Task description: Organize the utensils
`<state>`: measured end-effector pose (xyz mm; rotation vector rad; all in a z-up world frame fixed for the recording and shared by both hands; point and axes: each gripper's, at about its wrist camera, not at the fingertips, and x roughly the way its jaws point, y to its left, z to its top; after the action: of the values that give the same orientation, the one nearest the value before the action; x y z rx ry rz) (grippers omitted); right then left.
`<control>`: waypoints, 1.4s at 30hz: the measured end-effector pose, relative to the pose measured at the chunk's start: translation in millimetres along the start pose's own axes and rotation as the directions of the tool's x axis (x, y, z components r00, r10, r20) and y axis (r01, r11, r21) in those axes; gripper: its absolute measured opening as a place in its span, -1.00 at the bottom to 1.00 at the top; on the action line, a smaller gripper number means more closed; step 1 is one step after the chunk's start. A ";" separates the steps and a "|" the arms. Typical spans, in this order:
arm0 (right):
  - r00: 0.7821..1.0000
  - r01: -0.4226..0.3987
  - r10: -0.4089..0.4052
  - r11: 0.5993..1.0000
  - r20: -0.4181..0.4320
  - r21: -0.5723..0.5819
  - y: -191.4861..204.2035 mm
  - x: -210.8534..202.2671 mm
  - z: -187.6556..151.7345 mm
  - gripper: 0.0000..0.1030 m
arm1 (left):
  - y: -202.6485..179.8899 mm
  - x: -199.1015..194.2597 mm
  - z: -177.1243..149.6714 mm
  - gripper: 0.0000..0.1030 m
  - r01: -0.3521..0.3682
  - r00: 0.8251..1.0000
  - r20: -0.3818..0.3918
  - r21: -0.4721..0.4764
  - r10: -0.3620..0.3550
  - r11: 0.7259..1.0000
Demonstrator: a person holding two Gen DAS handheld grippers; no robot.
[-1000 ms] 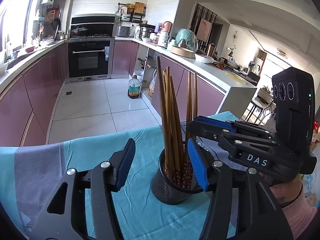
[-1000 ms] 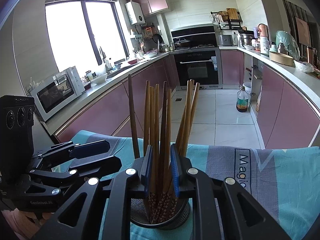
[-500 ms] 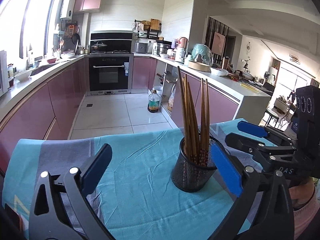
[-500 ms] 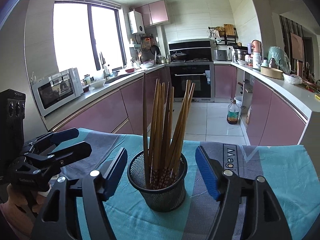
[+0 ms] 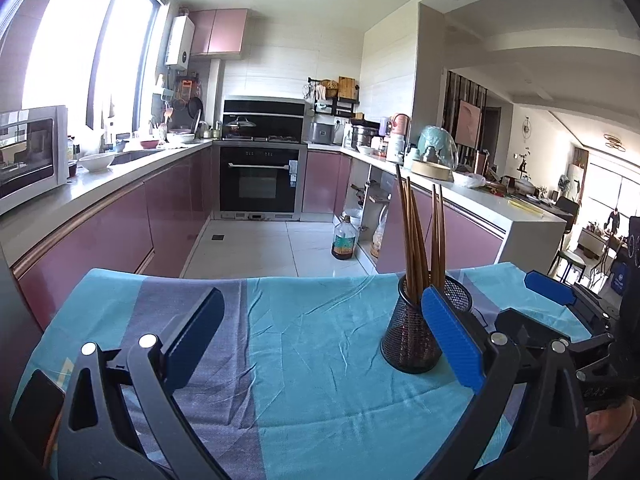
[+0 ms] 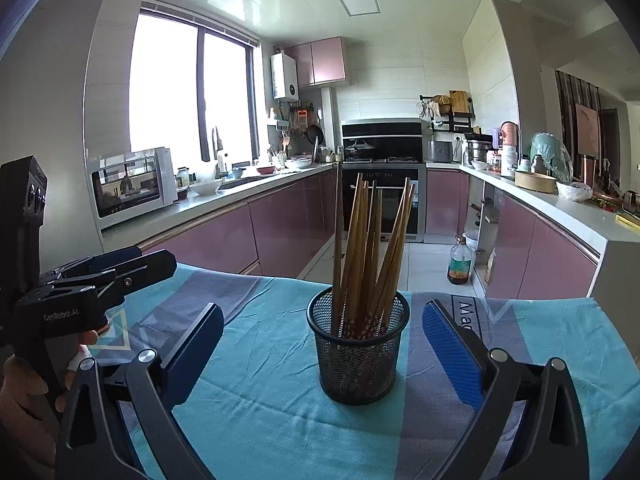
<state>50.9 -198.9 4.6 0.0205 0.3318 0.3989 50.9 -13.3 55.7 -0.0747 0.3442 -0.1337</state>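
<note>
Chopsticks upright in a mesh holder on a cloth-covered surface, both hand-held grippers spread wide and holding nothing.

Left wrist view: left hand-held gripper (image 5: 322,340) released, jaws fully apart over bare blue cloth (image 5: 312,344). Black mesh holder (image 5: 416,332) to the right, partly behind the right blue pad, not touched. Wooden chopsticks (image 5: 416,236) standing in it, tips fanned out.
Right wrist view: right hand-held gripper (image 6: 322,354) just opened, jaws now standing either side of the mesh holder (image 6: 358,348), pads clear of its wall. Chopsticks (image 6: 370,248) leaning loosely against the rim. Left hand-held gripper (image 6: 120,266) off at the far left.
Probably light, stiff, smooth sticks, apt to slip or pivot; best pinched mid-shaft, above the rim. Holder likely light and easily tipped.
</note>
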 end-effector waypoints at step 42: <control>0.965 0.234 -0.234 0.972 0.120 0.013 33.8 -41.4 -17.5 0.87 | -1.1 -77.0 -35.5 0.89 -0.105 0.985 0.133 -0.011 0.106 0.994</control>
<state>-3.5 -184.4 3.8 0.0044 0.2115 0.1624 -33.2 -5.2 48.0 -0.0687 0.2141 -0.0229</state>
